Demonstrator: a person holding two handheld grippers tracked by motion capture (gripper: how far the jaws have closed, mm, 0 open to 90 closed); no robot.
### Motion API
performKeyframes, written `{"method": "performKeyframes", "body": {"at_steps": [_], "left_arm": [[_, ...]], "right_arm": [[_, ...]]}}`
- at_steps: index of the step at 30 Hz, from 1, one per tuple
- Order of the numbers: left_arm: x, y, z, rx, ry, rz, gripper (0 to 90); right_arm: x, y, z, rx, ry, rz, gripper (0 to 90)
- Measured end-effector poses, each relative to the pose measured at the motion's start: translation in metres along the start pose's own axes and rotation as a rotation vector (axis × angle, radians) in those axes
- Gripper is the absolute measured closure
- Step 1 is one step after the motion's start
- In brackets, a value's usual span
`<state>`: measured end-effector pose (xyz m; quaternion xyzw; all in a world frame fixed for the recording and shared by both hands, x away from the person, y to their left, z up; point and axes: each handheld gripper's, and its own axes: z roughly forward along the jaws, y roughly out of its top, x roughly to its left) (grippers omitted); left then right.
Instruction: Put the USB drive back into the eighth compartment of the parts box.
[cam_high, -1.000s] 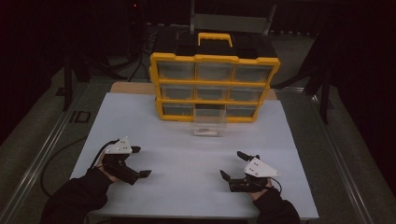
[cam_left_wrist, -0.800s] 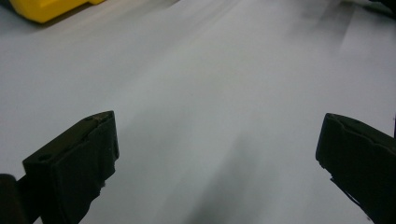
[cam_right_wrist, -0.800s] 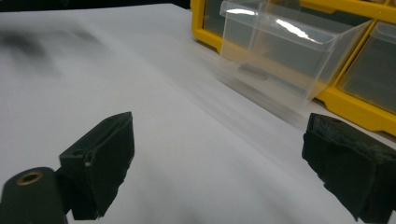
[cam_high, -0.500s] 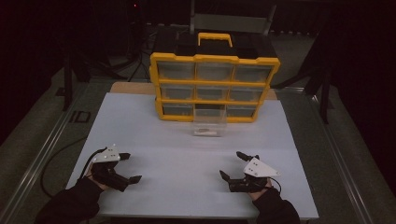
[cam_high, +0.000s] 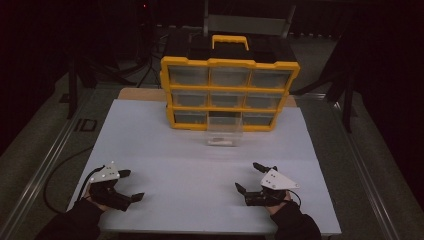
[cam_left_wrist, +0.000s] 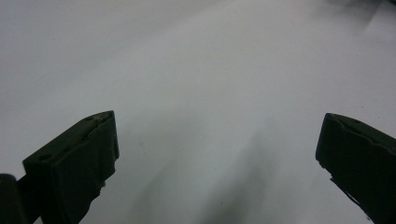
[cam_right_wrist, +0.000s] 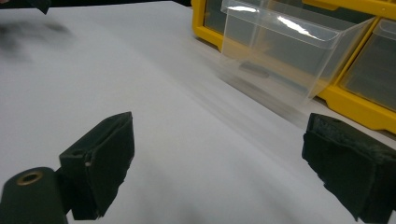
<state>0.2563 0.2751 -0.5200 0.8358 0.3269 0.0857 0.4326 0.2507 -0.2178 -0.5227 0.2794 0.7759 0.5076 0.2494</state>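
A yellow drawer cabinet stands at the far middle of the white table, and a clear plastic drawer sits pulled out on the table in front of its bottom middle slot. The right gripper rests near the table's front edge, jaws spread wide and empty, with the drawer well apart ahead of it. The left gripper sits at the front left, jaws also wide with nothing between them, farther from the drawer.
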Motion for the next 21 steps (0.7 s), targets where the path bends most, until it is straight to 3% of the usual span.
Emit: {"method": "performKeyframes", "body": {"at_steps": [7,21], "left_arm": [[0.0022,-0.0063,-0.0026,-0.011,0.033,-0.004,0.4],[0.001,-0.0065,0.0002,-0.006,0.019,0.005,0.4]], "right_arm": [[-0.0005,0.0,0.0002,0.003,-0.001,-0.006,9.4],[0.0,-0.0003,0.0009,0.007,0.0,-0.01,9.4]]}}
